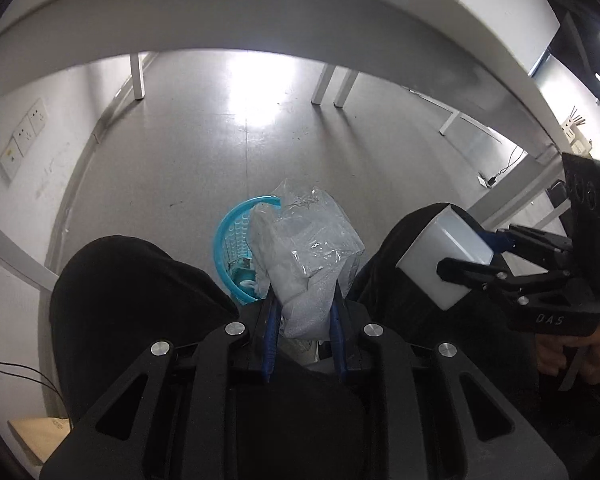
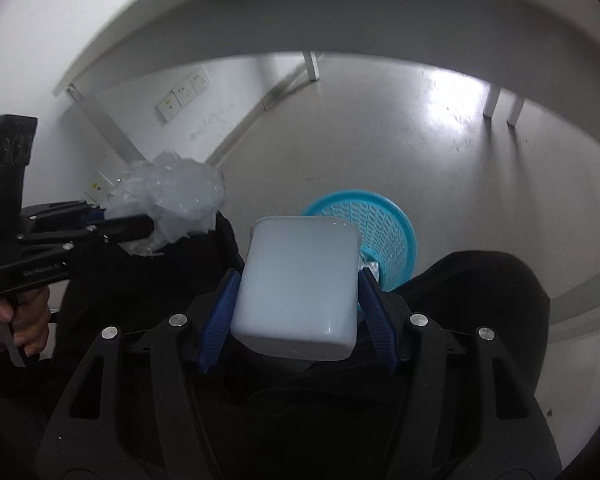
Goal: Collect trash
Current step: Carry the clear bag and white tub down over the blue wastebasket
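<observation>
Plastic wrap [image 1: 308,256] — a crumpled clear bundle with white foam sheet in it — is pinched between the blue pads of my left gripper [image 1: 305,312], jaws drawn in narrow on it. Just beyond and below it stands the blue mesh wastebasket [image 1: 230,248] on the grey floor [image 1: 204,148], between my knees in black trousers, with a few scraps already lying inside. Further right, my right gripper [image 1: 466,258] clamps a white plastic container [image 1: 444,256] by its two sides; from its own camera the container [image 2: 300,284] fills the space between the blue pads [image 2: 220,320], jaws [image 2: 296,316] set wide and pressing on it, and the basket's rim [image 2: 400,216] shows behind it. Both loads hang above the floor under the white table's [image 1: 260,20] edge, close to the basket — not in it.
</observation>
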Available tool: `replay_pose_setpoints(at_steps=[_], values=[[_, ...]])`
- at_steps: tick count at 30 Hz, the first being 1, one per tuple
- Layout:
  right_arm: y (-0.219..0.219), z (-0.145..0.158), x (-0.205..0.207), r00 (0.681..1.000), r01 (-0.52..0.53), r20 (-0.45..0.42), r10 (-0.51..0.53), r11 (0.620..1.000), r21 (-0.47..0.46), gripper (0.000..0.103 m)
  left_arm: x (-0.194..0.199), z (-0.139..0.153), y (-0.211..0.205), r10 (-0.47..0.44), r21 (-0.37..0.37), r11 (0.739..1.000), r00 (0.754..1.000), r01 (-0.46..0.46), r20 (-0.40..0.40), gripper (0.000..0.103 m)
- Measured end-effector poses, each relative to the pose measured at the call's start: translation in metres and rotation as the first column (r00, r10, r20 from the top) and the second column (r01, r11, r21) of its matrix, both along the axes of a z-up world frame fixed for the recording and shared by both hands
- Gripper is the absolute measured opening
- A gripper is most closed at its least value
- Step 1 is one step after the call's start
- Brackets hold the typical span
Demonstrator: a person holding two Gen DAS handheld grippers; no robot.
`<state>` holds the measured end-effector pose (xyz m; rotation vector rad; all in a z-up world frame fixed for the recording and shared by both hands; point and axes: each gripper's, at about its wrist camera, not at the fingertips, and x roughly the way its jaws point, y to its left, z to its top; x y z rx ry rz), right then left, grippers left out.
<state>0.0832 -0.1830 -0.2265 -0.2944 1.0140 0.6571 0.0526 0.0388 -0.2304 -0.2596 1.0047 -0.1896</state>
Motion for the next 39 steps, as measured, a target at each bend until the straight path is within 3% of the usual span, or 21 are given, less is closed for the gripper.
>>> replay_pose_setpoints(at_steps=[5, 10, 15, 20, 30, 35, 39], values=[[0.003, -0.032, 0.020, 0.998, 0.035, -0.050, -0.038, 0.997, -0.063, 0.057, 0.019, -0.026, -0.001, 0.012, -0.008, 1.000, 0.999, -0.012, -0.040, 0.021], [0.009, -0.055, 0.045, 0.992, 0.071, -0.102, -0.080, 0.993, -0.094, 0.057, 0.041, -0.053, 0.003, 0.057, -0.020, 0.998, 0.989, -0.060, -0.138, 0.021], [0.019, -0.074, 0.060, 0.990, 0.066, -0.111, -0.082, 0.988, -0.143, 0.057, 0.055, -0.064, -0.001, 0.070, -0.022, 0.997, 0.984, -0.074, -0.163, 0.021], [0.027, -0.092, 0.079, 0.982, 0.065, -0.164, -0.094, 0.983, -0.172, 0.057, 0.072, -0.080, 0.003, 0.102, -0.045, 0.992, 0.965, -0.117, -0.243, 0.022], [0.042, -0.130, 0.117, 0.957, 0.083, -0.258, -0.135, 0.976, -0.202, 0.057, 0.093, -0.101, 0.014, 0.156, -0.066, 0.980, 0.936, -0.185, -0.315, 0.022], [0.048, -0.145, 0.132, 0.958, 0.092, -0.242, -0.151, 0.967, -0.236, 0.057, 0.114, -0.117, 0.012, 0.183, -0.059, 0.974, 0.918, -0.217, -0.353, 0.022], [0.051, -0.163, 0.149, 0.943, 0.111, -0.279, -0.183, 0.961, -0.255, 0.057, 0.132, -0.132, 0.012, 0.189, -0.059, 0.972, 0.907, -0.227, -0.378, 0.022]])
